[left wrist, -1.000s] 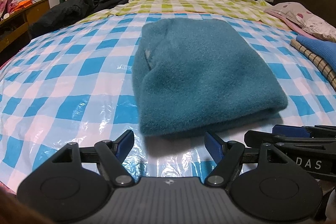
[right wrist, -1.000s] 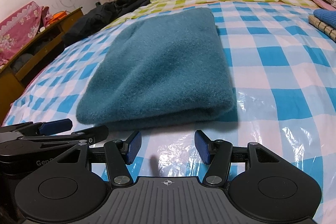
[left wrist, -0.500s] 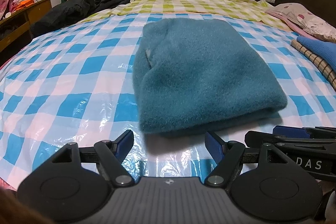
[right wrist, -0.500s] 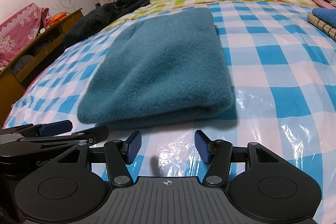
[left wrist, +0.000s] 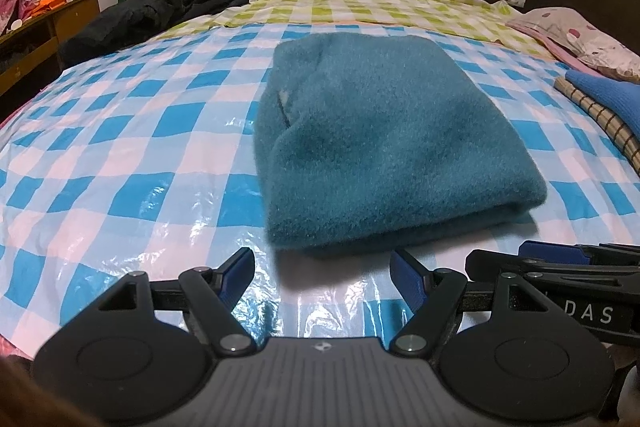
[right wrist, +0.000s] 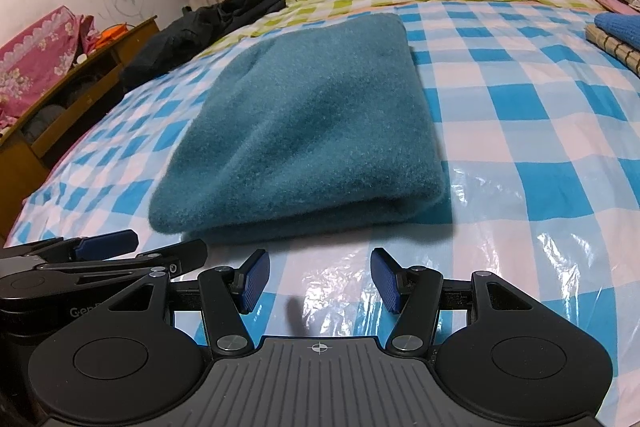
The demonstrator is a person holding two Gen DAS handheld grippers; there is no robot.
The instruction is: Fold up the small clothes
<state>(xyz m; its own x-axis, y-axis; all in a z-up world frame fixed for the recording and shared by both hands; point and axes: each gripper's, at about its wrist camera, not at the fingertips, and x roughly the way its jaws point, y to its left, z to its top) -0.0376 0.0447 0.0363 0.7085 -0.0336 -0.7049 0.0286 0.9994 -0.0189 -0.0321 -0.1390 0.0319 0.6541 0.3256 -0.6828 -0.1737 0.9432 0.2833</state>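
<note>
A: So, where is the teal fleece garment (left wrist: 384, 151) lying relative to each gripper?

B: It is lying folded on the bed (left wrist: 120, 163), straight ahead of both. Its near folded edge is sitting just beyond the left gripper (left wrist: 322, 277), slightly to that gripper's right, and just beyond the right gripper (right wrist: 318, 281), slightly to that gripper's left. The bundle is running lengthwise away from them, toward the far end of the bed.

A: Which gripper is sitting nearer?

B: Neither by much, I'd judge. They are hovering side by side, near each other, and the near edge is spanning the gap in front of the pair. The left one is facing the near left corner, the right one the near right corner.

A: Are they gripping anything?

B: No. Both are standing with their blue pads apart and nothing between them, only the checked plastic sheet (right wrist: 520, 155) showing through. The left one is gaping wider than the right.

A: And beyond the garment?

B: Off to the right gripper's right, a folded blue item on a plaid cloth (right wrist: 618, 39) is lying well apart. If another fold is coming, I'd guess both would be reaching forward to those near corners.
</note>
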